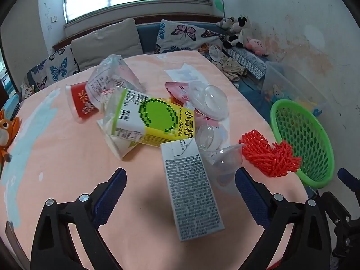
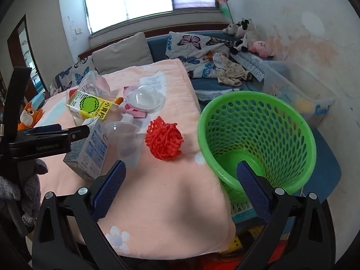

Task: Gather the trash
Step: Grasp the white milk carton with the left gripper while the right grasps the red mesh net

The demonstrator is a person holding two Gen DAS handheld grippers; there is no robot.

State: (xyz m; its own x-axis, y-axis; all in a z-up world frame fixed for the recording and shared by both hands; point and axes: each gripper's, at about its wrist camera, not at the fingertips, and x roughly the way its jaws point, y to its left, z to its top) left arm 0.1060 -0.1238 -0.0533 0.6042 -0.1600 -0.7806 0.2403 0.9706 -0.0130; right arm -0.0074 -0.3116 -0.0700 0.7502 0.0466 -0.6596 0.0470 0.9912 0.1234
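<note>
a: the basket [image 2: 256, 135] — bright green, holes all over; the foam net [image 2: 163, 140] red

b: and the carton [image 1: 155, 118]?

a: yellow, with a pixelated green circle. the other carton [image 1: 191, 189] is grey-white with black print — on a peach cloth [image 1: 67, 157]

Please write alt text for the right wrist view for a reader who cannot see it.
The open right gripper hovers over the near edge of a table under a peach cloth, with an empty green mesh basket beside the table at right. On the cloth lie a red foam net, a white carton, clear plastic cups and a yellow-green carton.
</note>
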